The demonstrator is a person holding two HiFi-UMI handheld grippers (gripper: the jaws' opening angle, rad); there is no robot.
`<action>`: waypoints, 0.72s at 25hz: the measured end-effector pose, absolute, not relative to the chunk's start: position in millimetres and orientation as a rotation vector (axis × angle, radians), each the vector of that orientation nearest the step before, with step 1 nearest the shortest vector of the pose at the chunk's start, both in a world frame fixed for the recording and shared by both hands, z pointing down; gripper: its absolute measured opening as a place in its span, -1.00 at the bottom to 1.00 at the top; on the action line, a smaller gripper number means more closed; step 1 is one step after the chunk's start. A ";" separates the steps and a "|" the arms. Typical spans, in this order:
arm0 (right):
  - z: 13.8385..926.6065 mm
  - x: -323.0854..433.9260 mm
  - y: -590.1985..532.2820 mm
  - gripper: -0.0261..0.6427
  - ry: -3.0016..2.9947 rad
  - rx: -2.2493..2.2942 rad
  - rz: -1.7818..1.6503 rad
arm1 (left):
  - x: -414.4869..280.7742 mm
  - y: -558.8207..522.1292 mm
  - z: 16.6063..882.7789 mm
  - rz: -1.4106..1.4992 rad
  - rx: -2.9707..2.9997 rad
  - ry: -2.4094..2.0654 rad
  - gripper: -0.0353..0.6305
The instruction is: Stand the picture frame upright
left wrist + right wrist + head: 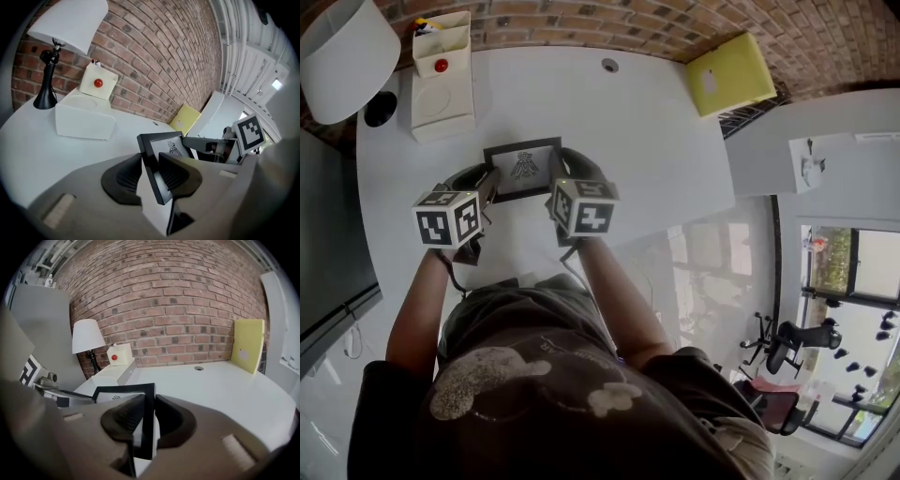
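Both hand-held grippers clamp opposite picture frame edges.

Soft daylight from windows right of the right gripper floods the white table, leaving faint shadows and glossy glare; fisheye bends the edges, close gripper bodies blur.

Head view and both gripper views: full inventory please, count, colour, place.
picture frame: 1, black, mid-table, between the grippers
table: 1, white
lamp: 1, white shade, black stand, far left corner
large box: 1, white, far left by the wall
small box: 1, white with a red knob, on the large box
yellow board: 1, leaning on the wall, far right
brick wall: red-brown, behind the table
office chair: 1, black, right background
left gripper: jaws shut on the frame's left edge
right gripper: jaws shut on its right edge
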State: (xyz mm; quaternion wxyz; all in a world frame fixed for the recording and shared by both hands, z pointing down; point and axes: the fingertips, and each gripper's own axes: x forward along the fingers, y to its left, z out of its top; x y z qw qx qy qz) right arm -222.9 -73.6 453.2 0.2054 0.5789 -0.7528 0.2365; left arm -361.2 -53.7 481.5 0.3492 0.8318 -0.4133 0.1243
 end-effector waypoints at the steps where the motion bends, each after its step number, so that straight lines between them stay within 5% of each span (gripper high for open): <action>1: 451.7 -221.8 -73.8 -0.70 -2.102 1.613 0.647 | -359.9 -54.1 481.1 0.321 2.155 -1.066 -0.52; 18: 427.9 -133.5 -108.1 -0.69 -2.240 1.534 0.587 | -271.1 -87.3 441.3 0.384 2.285 -1.150 -0.55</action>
